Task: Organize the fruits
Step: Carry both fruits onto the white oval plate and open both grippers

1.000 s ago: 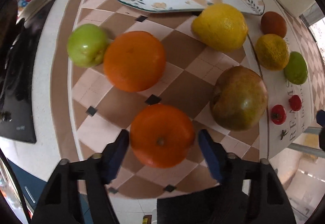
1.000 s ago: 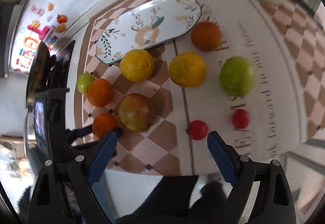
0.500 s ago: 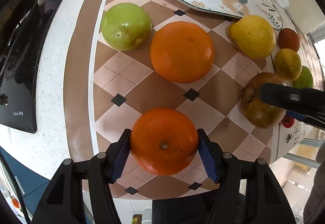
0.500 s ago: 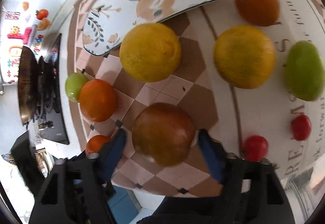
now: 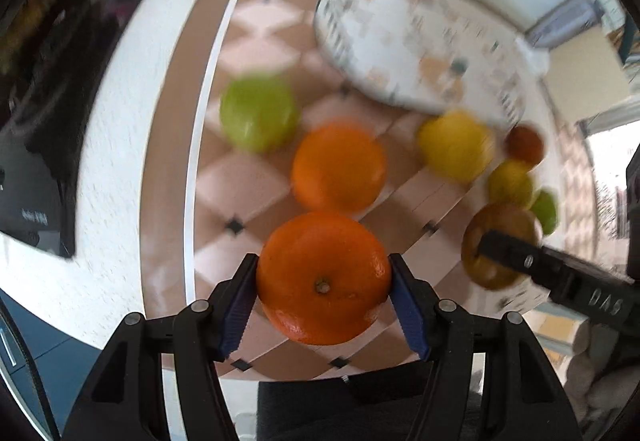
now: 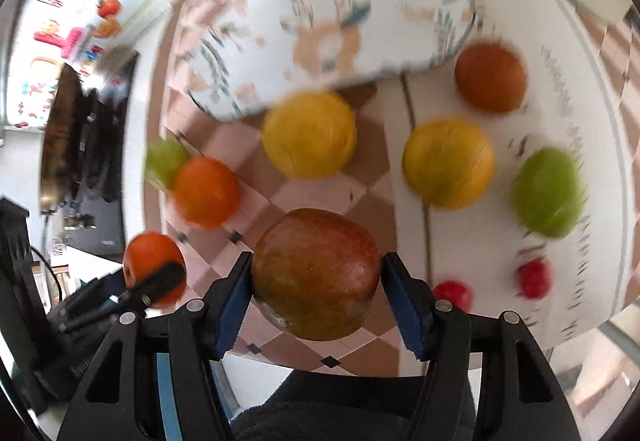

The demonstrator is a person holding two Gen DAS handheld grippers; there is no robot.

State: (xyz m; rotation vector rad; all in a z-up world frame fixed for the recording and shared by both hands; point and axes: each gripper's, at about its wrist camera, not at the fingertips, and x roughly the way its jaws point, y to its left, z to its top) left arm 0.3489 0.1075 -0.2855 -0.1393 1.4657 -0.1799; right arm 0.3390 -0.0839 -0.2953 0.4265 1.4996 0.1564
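You had the left gripper (image 5: 323, 281) pinching the orange (image 5: 323, 277) and the right gripper (image 6: 316, 275) clamping the red-green fruit (image 6: 316, 273) above the checked mat (image 5: 256, 181), where either round skin could have slipped from the pads and rolled

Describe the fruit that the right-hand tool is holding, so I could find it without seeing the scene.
Start at the big patterned oval platter, then come toward the checkered mat's near edge. There the right gripper has its blue jaws pressed on a large reddish-brown fruit with green patches. It is bigger and duller than the bright oranges beside it.
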